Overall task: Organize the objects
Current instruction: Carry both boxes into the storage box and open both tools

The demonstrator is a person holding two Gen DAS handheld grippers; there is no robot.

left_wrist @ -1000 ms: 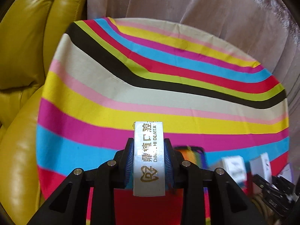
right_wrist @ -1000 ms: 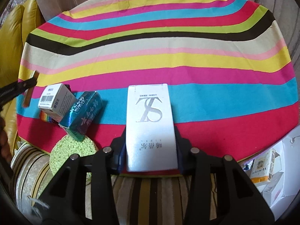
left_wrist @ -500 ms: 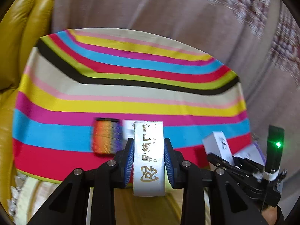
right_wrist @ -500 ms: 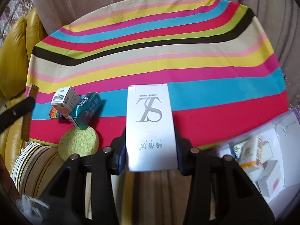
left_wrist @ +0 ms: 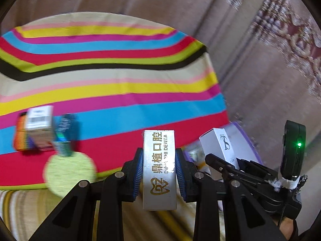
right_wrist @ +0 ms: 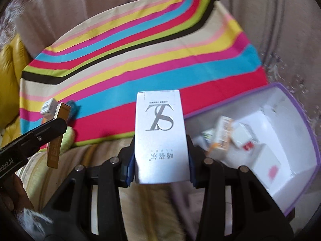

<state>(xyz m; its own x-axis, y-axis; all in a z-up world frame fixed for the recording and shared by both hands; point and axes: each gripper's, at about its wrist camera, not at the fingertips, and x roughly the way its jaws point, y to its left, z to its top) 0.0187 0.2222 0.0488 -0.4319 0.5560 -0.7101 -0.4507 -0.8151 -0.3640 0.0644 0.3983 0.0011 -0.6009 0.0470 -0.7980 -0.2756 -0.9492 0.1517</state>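
Note:
My left gripper (left_wrist: 159, 168) is shut on a narrow silver dental box (left_wrist: 159, 160) with gold lettering, held off the near edge of the striped table (left_wrist: 120, 70). It also shows at the left of the right wrist view (right_wrist: 58, 134). My right gripper (right_wrist: 160, 160) is shut on a white box marked "TS" (right_wrist: 160, 132), held between the table and an open purple-edged white storage box (right_wrist: 291, 140) at the right. That storage box holds several small cartons (right_wrist: 224, 134). The right gripper with its white box shows in the left wrist view (left_wrist: 220, 146).
On the table's near left lie a white barcode box (left_wrist: 39, 120), a teal box (left_wrist: 66, 134), a rainbow-striped item (left_wrist: 22, 140) and a round green pad (left_wrist: 70, 170). A yellow sofa (right_wrist: 8, 80) stands at the left. Curtains (left_wrist: 250, 40) hang behind.
Both grippers have swung to the right with their boxes still held. The open storage box has come well into the right wrist view, and the small boxes have slid to the left.

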